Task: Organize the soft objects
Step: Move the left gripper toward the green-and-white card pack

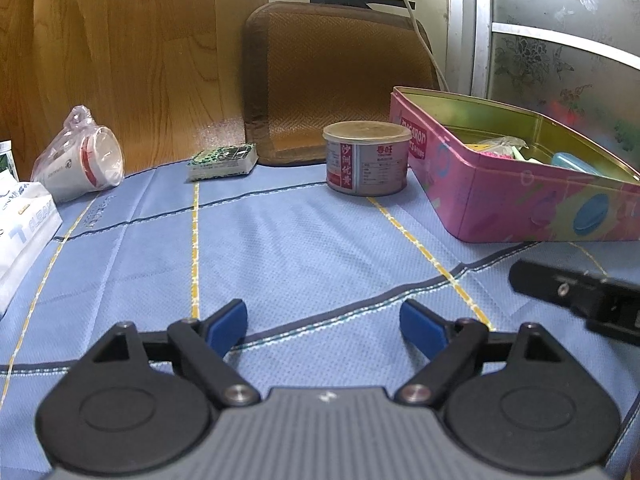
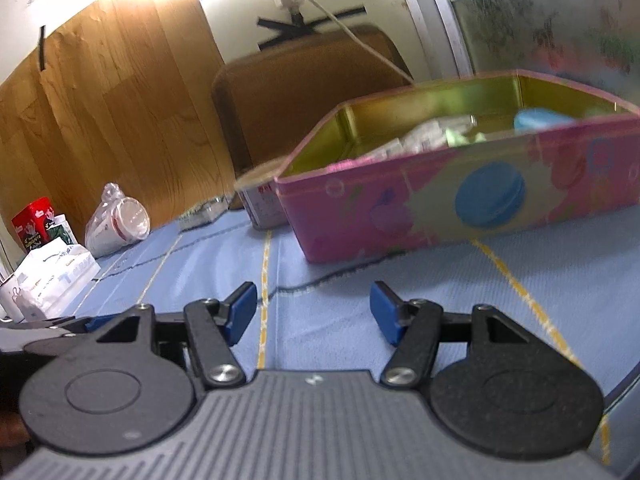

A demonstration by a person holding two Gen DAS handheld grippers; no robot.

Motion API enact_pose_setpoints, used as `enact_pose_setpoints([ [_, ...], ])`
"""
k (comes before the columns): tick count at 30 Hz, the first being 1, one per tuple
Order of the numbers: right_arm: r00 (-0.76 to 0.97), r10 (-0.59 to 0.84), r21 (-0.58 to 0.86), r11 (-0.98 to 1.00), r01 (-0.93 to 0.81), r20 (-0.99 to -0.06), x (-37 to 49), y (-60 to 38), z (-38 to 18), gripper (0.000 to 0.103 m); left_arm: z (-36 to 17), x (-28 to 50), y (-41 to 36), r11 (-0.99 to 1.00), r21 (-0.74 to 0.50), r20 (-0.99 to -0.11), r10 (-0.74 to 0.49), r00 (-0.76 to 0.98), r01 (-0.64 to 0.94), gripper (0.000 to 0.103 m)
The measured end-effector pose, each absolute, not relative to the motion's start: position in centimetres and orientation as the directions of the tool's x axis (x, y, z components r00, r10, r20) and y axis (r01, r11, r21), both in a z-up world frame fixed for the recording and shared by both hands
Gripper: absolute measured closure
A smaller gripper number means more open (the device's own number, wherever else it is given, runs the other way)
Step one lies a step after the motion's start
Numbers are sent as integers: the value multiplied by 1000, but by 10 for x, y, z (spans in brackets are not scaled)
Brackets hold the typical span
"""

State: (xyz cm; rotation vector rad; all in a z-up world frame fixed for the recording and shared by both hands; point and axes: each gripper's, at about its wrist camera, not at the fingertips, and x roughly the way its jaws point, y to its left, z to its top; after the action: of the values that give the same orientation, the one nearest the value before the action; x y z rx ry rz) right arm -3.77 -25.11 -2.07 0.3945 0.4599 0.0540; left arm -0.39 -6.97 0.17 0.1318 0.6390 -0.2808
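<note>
The blue tablecloth (image 1: 304,248) spreads under both tools, and nothing lies between either pair of fingers. The left gripper (image 1: 323,326) hovers low with its jaws spread wide and empty; the right gripper (image 2: 313,311) is likewise spread and empty, and its dark body shows just to the right of the left one.

Ahead and to the right of both tongs sits the pink tin (image 2: 460,204), lidless, already holding several soft-looking items: pale packets, a green scrap, a pink piece and a light blue object, too blurred to name further. From this the step in hand looks like a pause between placements, with most of the sorting apparently done.

The next move probably calls for picking another soft thing. The nearest candidate is the white tissue pack (image 1: 22,232), far to the left of the left gripper. Beyond it lies a paper cup in a plastic bag (image 1: 82,158), on its side.

Straight ahead of the left gripper stands 1 round can (image 1: 367,158), just beside the tin's near corner, and a small patterned box (image 1: 223,162) lies further left. A woven brown cushion (image 1: 340,80) leans on the wall behind. Neither blocks a reach leftward; the can crowds the tin's left approach.
</note>
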Motion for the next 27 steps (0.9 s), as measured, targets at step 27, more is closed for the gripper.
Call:
enact_pose_setpoints([
  [27,863,215,372,928,-35,-457,-25,-224,-13,36,10,13,-20,986,71,-588,-82,805,153,11],
])
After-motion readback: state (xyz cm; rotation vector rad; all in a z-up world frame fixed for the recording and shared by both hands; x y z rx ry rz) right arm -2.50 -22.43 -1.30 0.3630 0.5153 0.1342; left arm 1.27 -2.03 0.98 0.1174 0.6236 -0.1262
